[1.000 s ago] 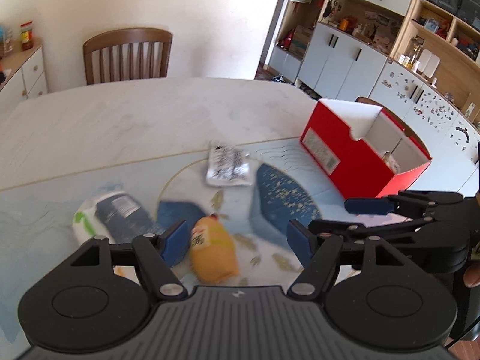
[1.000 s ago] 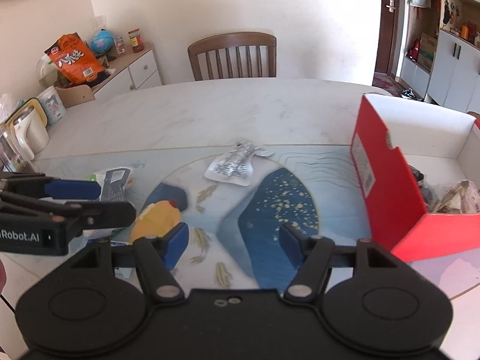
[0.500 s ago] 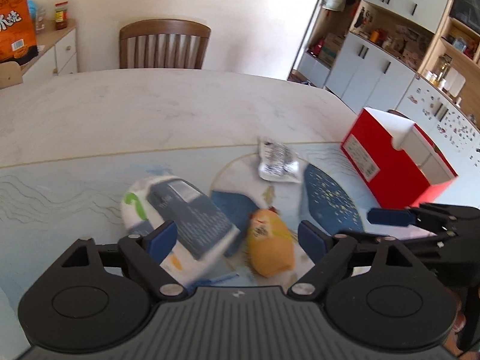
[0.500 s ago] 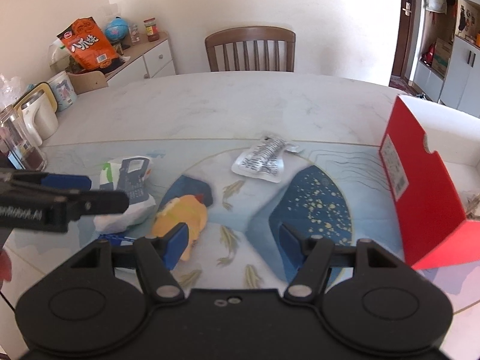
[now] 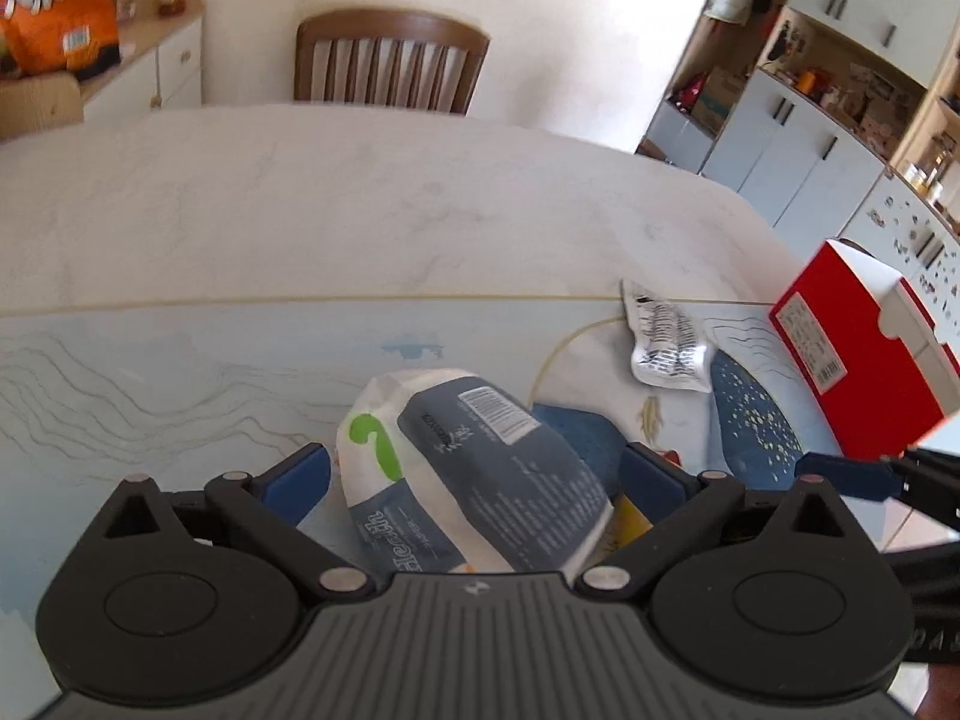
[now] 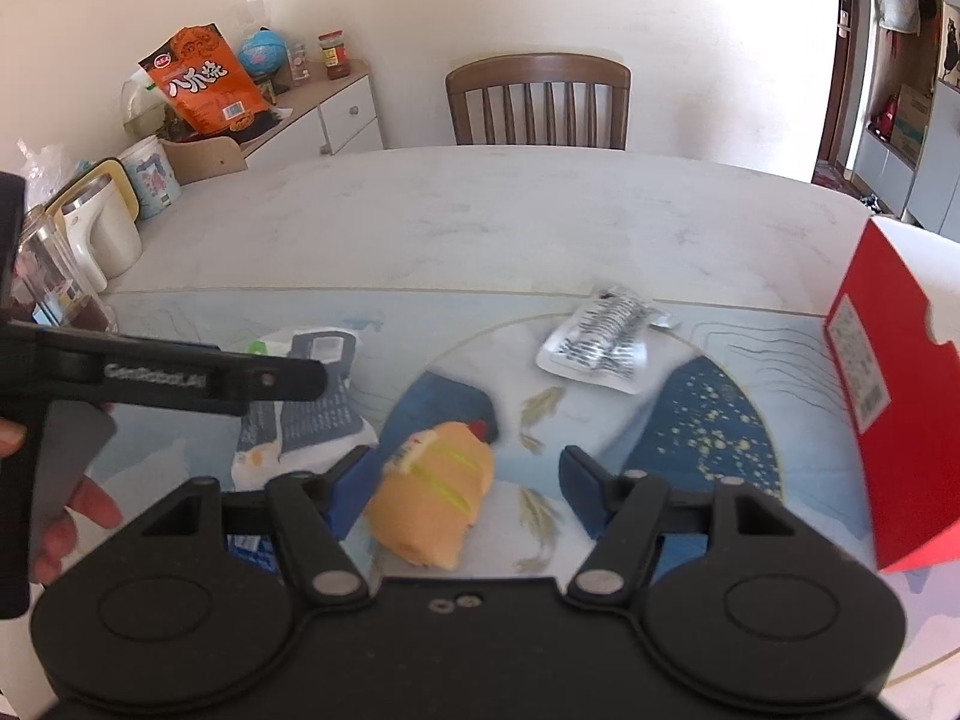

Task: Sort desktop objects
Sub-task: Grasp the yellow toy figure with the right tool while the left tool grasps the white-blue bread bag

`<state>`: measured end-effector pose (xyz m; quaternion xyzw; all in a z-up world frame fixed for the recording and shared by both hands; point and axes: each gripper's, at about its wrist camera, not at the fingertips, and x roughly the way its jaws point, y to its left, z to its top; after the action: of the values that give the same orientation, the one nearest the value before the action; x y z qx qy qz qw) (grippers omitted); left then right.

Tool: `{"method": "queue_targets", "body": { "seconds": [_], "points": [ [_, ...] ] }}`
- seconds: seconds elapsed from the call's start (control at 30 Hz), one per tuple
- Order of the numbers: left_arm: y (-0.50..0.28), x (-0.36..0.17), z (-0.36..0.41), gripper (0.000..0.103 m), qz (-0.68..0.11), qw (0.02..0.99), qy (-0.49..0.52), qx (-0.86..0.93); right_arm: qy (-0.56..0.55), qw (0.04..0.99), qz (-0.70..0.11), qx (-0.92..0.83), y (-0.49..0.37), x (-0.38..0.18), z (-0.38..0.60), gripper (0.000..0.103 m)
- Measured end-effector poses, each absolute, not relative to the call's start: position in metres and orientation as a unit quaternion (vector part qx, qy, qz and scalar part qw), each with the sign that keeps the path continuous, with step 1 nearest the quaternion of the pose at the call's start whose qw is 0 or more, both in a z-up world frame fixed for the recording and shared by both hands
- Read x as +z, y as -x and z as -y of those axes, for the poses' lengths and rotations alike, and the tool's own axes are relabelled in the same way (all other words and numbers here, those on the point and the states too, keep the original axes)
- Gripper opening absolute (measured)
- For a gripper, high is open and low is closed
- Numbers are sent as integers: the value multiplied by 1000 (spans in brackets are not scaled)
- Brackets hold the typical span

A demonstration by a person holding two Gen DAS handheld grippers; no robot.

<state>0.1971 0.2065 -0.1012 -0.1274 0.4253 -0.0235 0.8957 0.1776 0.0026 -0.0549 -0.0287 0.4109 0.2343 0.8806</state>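
Wipes pack (image 5: 480, 468) fills left view; orange packet (image 6: 435, 498) clear only right.

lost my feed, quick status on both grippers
Left gripper open, straddling grey-white wipes pack. Right gripper open around yellow snack packet. Red cardboard box at right, path unobstructed.

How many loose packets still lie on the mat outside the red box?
3 clearly: white-and-grey pouch between the left claw fingers, orange packet between the right claw fingers, silver sachet farther back. A blue item near the pouch is partly hidden.
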Motion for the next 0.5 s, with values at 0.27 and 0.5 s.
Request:
{"method": "queue_targets", "body": {
  "seconds": [0.27,0.5],
  "points": [
    [-212,-122,-212,103,-451,881,139,-23,39,868,-436,233,-189,-77,-26,68],
    [-220,-136,-209,103,-469,870,149,-35,50,859,-459,221,-195,-96,-35,66]
  ]
}}
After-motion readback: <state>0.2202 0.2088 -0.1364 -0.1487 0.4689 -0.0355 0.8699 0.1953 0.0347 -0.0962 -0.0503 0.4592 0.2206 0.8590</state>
